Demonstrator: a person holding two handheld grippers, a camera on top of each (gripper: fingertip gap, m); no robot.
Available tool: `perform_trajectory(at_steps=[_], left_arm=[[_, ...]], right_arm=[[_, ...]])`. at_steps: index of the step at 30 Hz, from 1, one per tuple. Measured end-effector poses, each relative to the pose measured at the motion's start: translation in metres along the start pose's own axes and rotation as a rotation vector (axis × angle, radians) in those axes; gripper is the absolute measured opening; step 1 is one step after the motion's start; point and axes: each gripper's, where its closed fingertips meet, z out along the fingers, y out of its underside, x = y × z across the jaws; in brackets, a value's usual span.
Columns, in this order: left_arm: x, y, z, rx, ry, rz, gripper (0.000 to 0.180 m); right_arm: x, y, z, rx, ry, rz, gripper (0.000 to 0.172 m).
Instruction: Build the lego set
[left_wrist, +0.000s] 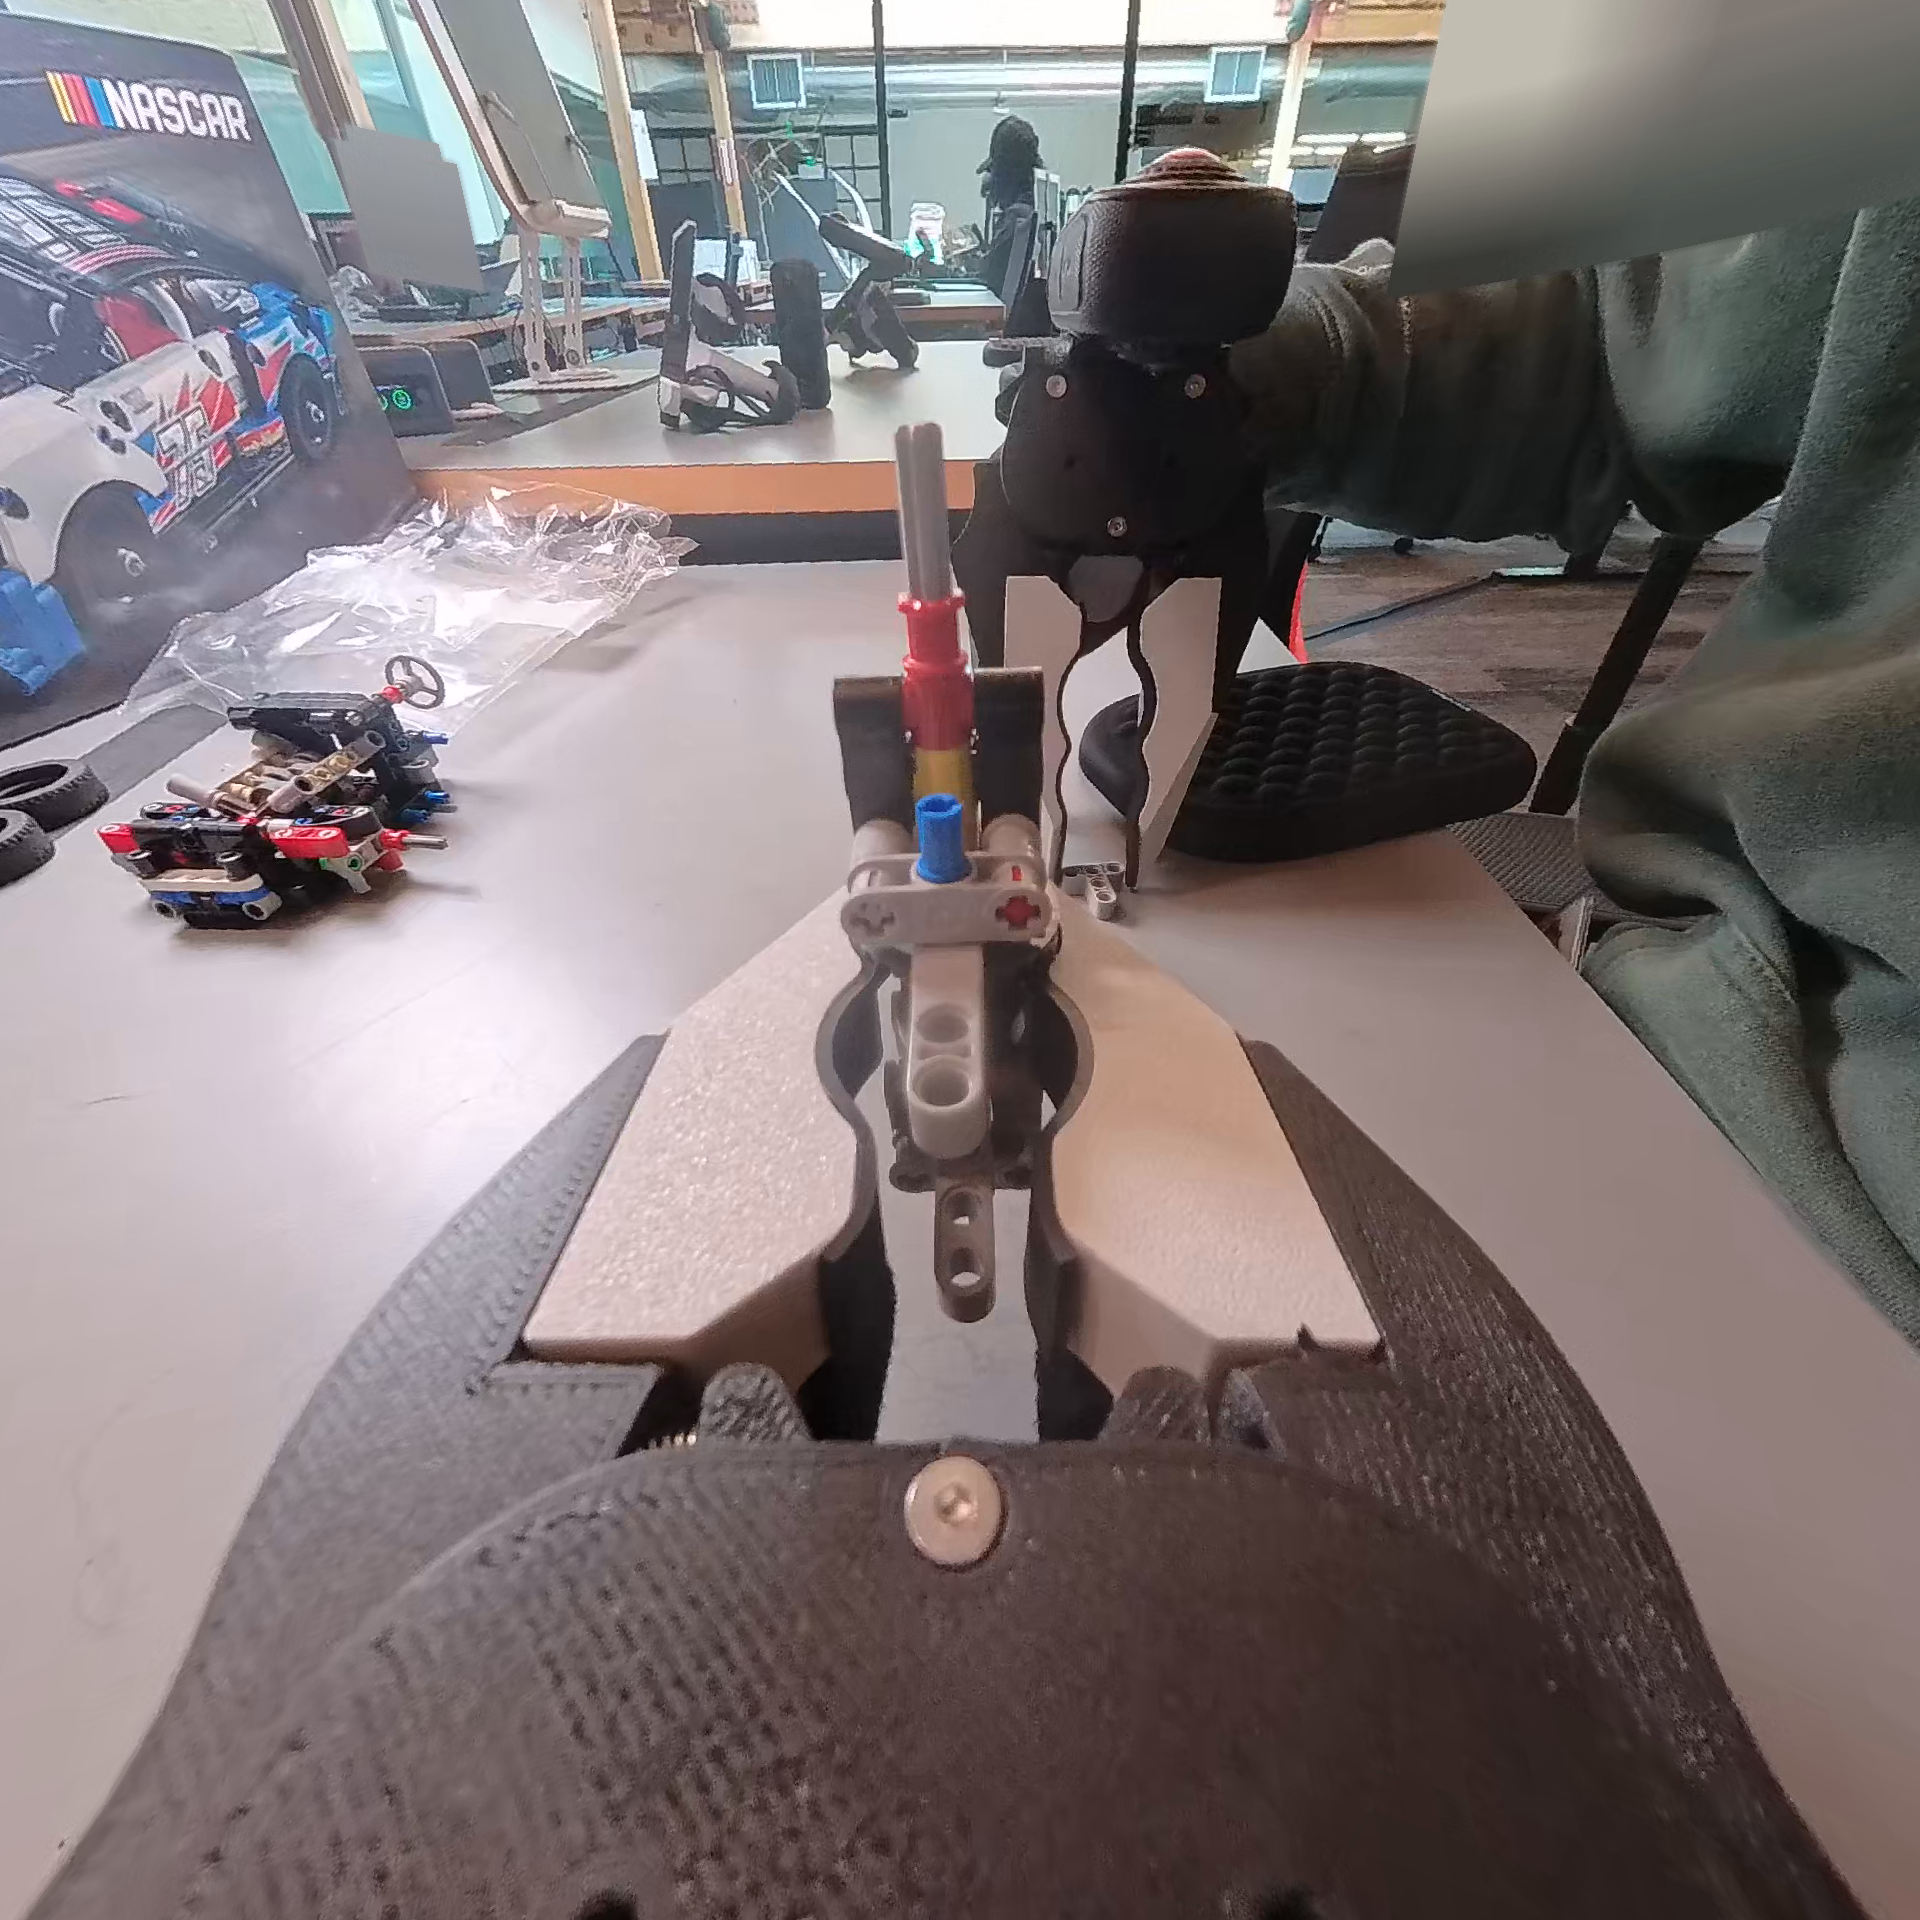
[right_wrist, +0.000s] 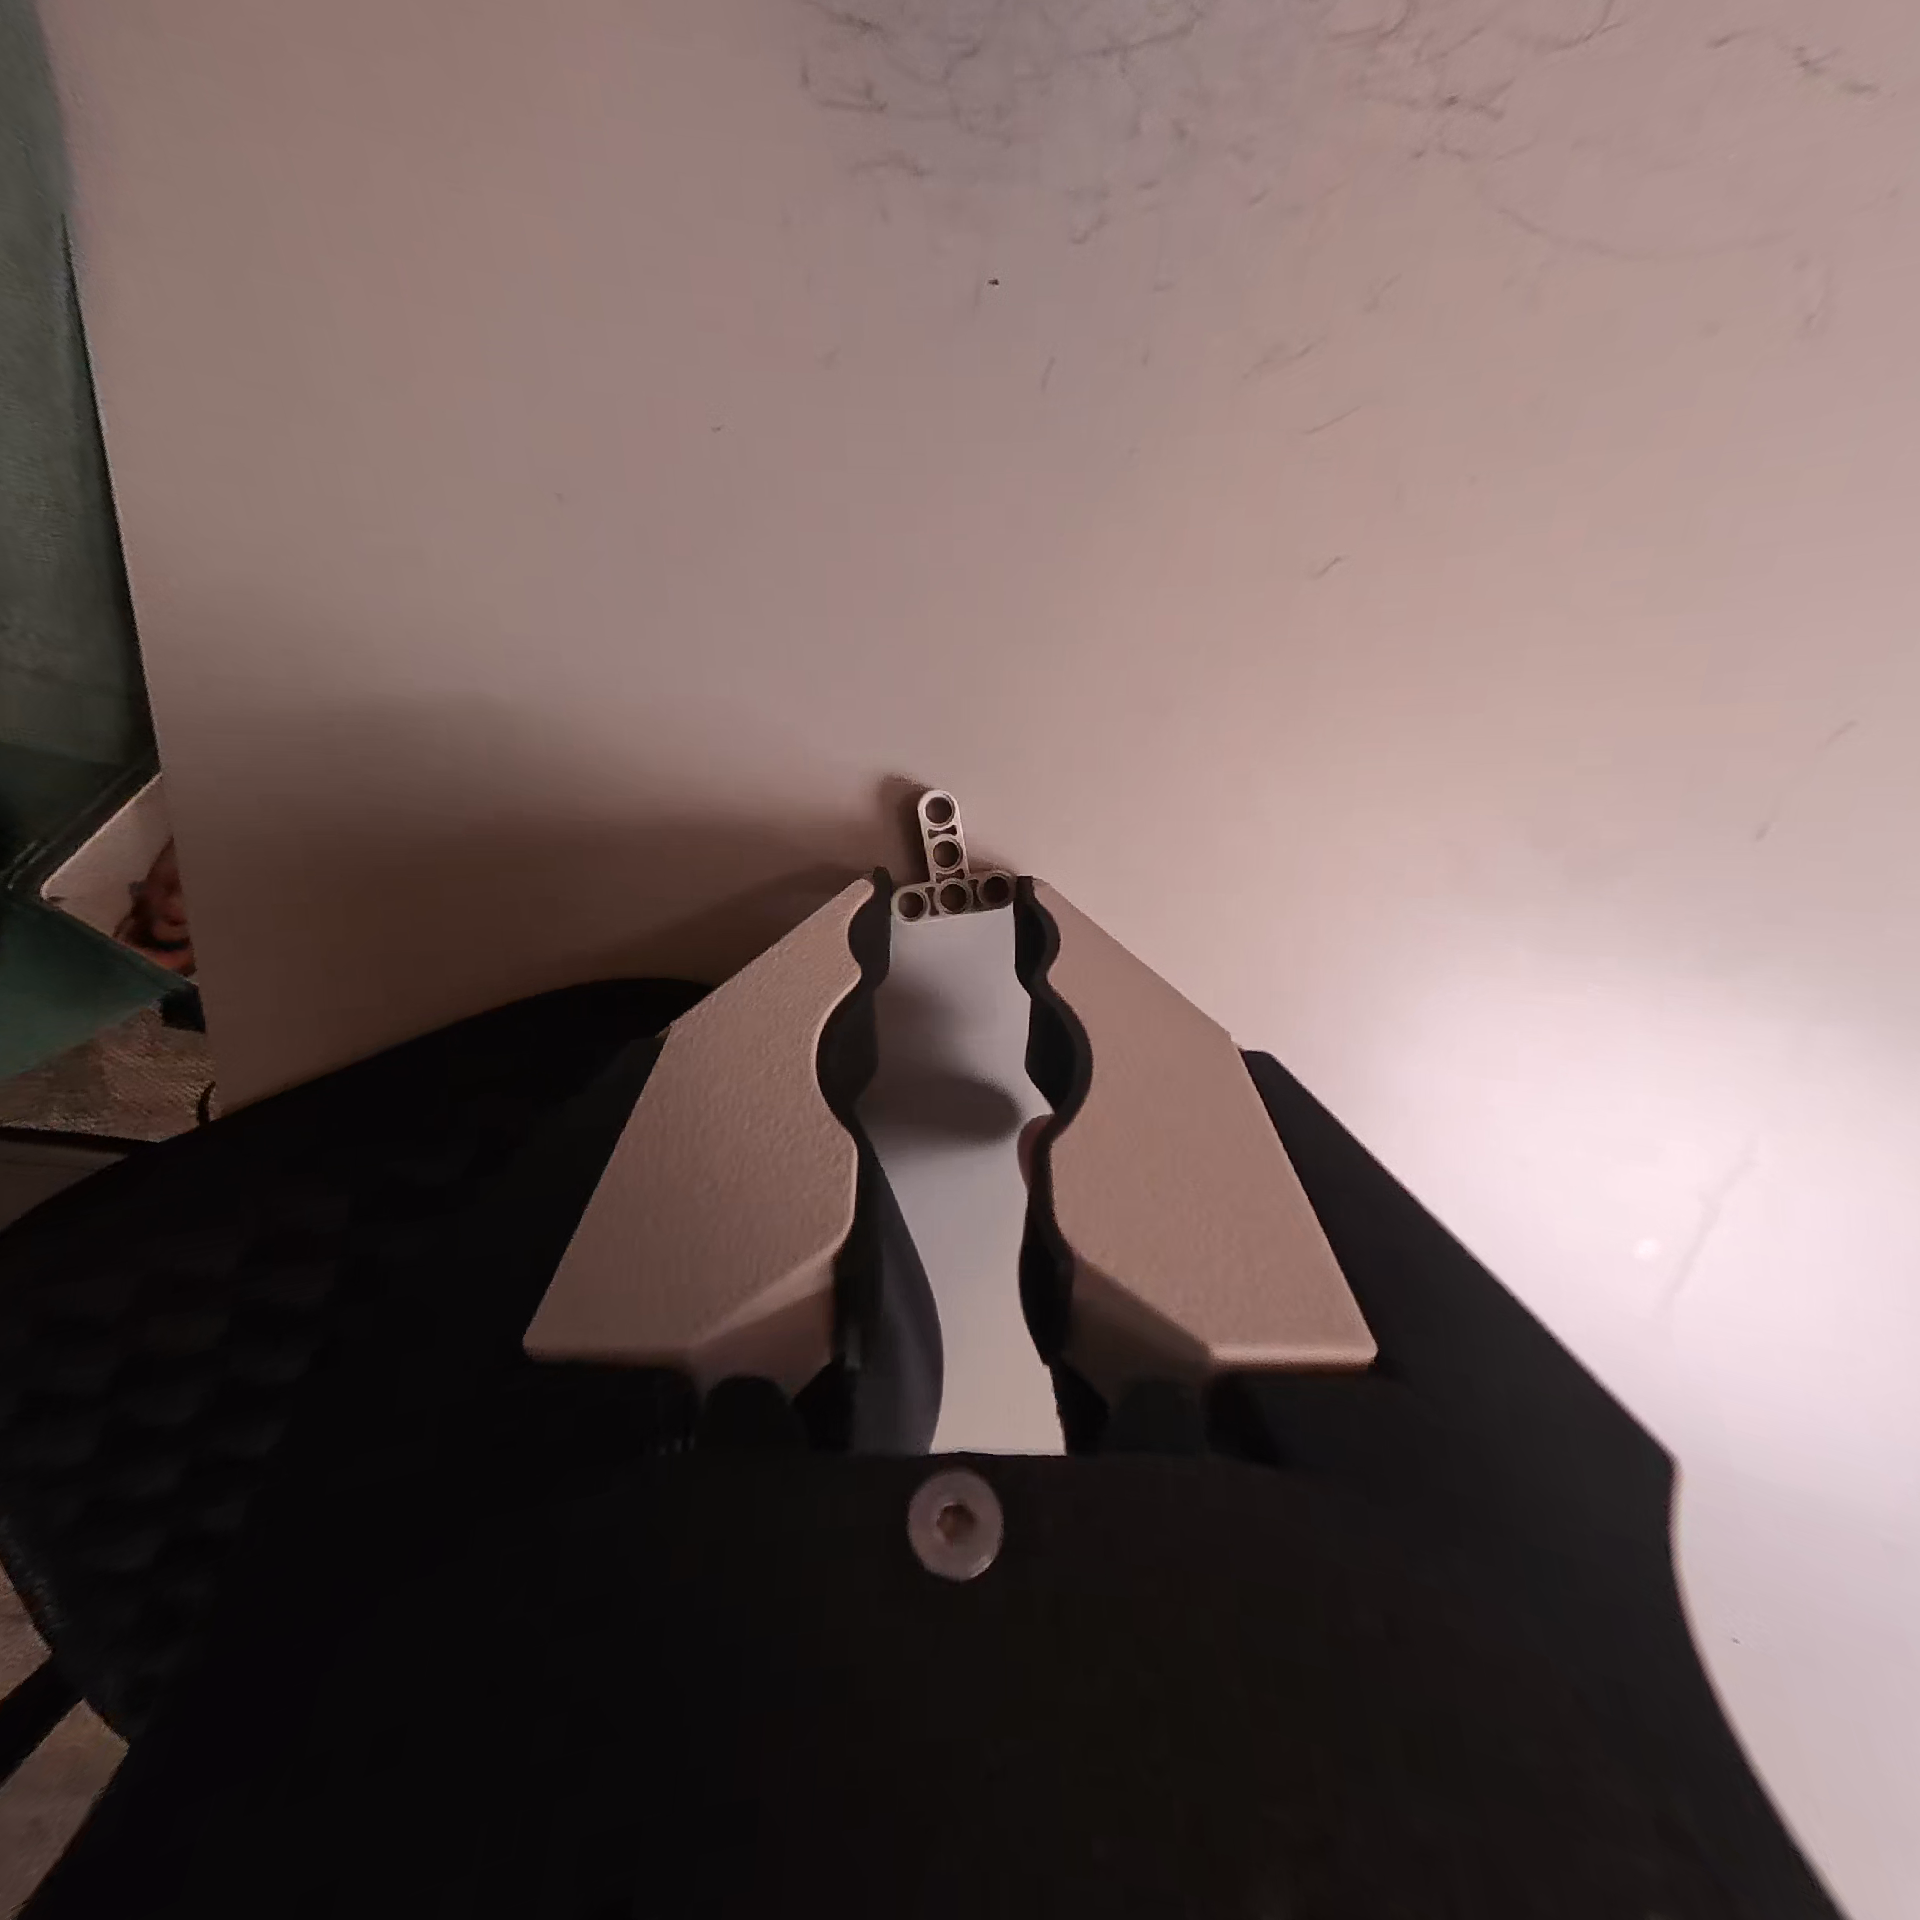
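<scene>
**Both grippers loaded, right one only on a thin edge grip**

Grey table (left_wrist: 499, 1091), working area in front of me. Back left stands a dark building-set box (left_wrist: 156, 343) with race-car art. In front of it lies a crumpled clear plastic bag (left_wrist: 436, 592), then a half-built black/red/blue chassis (left_wrist: 291, 821) with a small steering wheel on top. Two loose black tyres (left_wrist: 47, 800) sit at the left edge.

Left gripper (left_wrist: 940, 727): clamped on a small sub-assembly (left_wrist: 940, 1081) of grey beams, held off the table. It has a blue pin on top, and a red/yellow shock-absorber part with grey axles sticks out past the fingertips. The dark pads (left_wrist: 868, 748) flank the shock body on both sides.

Right gripper (right_wrist: 954, 902): pointing straight down at the table, just right of my left fingertips. A grey T-shaped beam (right_wrist: 943, 854) lies flat there. Its crossbar spans tip to tip and both ends meet the pads; the stem points away from the gripper.

Risks as I see them:
- The T-beam is caught end-on at the very tips, so little contact. It could pivot or pop out if lifted.
- The left sub-assembly is long and top-heavy, so a side load could twist it in the pads.
- The grippers sit close together and could clash.

Writing: white lettering with a striped emblem at the top of the box, and numbers and decals on the printed car. Nothing legible on the parts.
</scene>
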Motion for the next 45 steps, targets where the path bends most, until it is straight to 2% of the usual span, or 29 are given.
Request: perform_trajectory(at_steps=[7, 9, 13, 15, 17, 23, 37, 45], left_arm=[[0.001, 0.001, 0.002, -0.008, -0.003, 0.011, 0.021], [0.001, 0.002, 0.003, -0.013, -0.011, 0.022, 0.021], [-0.001, 0.004, 0.005, -0.038, -0.035, 0.036, 0.021], [-0.002, 0.006, 0.005, -0.062, -0.039, 0.034, 0.021], [-0.002, 0.008, 0.006, -0.085, -0.039, 0.037, 0.021], [-0.001, 0.009, 0.005, -0.108, -0.045, 0.069, 0.021], [-0.004, -0.009, 0.000, -0.036, -0.116, 0.161, 0.020], [-0.002, -0.010, -0.001, -0.030, -0.108, 0.142, 0.019]], right_arm=[[0.006, -0.009, -0.002, 0.053, 0.008, 0.128, 0.022], [0.016, -0.031, -0.017, 0.139, 0.027, 0.160, 0.021], [0.039, -0.104, -0.070, 0.339, 0.070, 0.152, 0.021], [0.040, -0.128, -0.081, 0.329, 0.065, 0.093, 0.021], [0.041, -0.138, -0.076, 0.269, 0.056, 0.038, 0.021], [0.044, -0.142, -0.054, 0.196, 0.011, 0.021, 0.021], [0.041, -0.146, -0.066, 0.224, 0.089, 0.065, 0.021], [0.040, -0.147, -0.065, 0.249, 0.132, 0.065, 0.021]])
